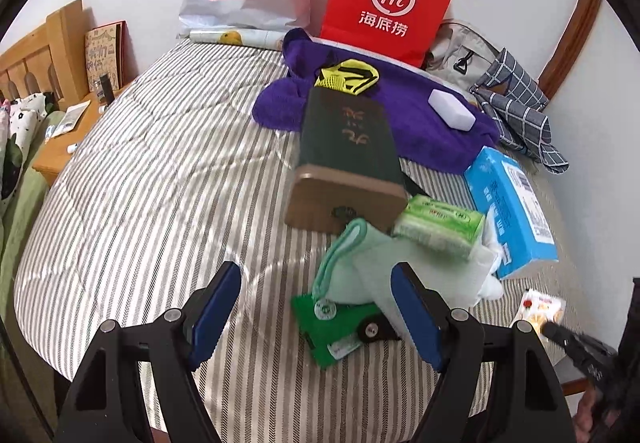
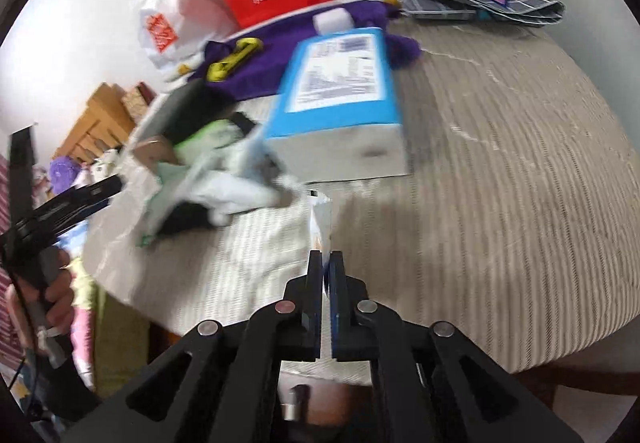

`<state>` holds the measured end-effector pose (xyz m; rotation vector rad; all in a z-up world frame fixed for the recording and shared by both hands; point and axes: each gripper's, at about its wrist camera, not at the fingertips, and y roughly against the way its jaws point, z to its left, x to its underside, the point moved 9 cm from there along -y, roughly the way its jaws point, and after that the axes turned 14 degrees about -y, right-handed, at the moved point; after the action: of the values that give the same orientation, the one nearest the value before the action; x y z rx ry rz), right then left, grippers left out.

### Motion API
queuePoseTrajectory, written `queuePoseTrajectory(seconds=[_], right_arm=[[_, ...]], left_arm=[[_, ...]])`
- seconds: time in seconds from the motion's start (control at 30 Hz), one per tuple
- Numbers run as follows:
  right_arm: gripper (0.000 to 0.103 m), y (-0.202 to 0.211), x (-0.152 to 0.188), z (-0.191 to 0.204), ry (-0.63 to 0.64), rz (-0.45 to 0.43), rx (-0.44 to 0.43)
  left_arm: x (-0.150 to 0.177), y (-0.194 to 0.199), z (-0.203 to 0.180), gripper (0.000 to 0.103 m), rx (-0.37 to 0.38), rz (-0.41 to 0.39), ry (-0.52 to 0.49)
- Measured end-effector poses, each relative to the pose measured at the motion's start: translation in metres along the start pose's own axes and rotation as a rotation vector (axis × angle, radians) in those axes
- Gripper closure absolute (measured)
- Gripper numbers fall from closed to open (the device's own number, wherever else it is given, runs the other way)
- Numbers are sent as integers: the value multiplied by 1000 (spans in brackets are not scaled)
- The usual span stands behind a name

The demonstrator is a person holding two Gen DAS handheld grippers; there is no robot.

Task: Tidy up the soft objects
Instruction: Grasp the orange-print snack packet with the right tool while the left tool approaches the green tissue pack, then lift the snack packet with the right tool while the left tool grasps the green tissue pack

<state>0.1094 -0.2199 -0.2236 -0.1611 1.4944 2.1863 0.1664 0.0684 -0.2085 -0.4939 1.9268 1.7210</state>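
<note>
Right gripper [image 2: 325,257] pinches a small white packet [image 2: 322,221] above the striped bed [image 2: 500,203]; left gripper [image 1: 316,317] hangs spread and empty, mint cloth [image 1: 352,267] just ahead (sorting looks barely begun: purple towel [image 1: 420,119], tissue packs unsorted beyond)

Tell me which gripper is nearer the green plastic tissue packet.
Left. The left gripper hovers open just short of the green plastic tissue packet. The right gripper, shut on a small white packet, sits farther off, beyond the blue tissue box.
</note>
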Motion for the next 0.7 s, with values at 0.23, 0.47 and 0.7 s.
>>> queuePoseTrajectory(seconds=[0.23, 0.47, 0.7], right_arm=[[51, -4, -13, -27, 34, -91, 107], [31, -22, -7, -25, 19, -90, 121], [26, -37, -2, -10, 54, -186, 223]], left_arm=[[10, -11, -3, 27, -15, 27, -15], [11, -19, -11, 27, -2, 36, -29], [8, -15, -19, 27, 41, -5, -47]])
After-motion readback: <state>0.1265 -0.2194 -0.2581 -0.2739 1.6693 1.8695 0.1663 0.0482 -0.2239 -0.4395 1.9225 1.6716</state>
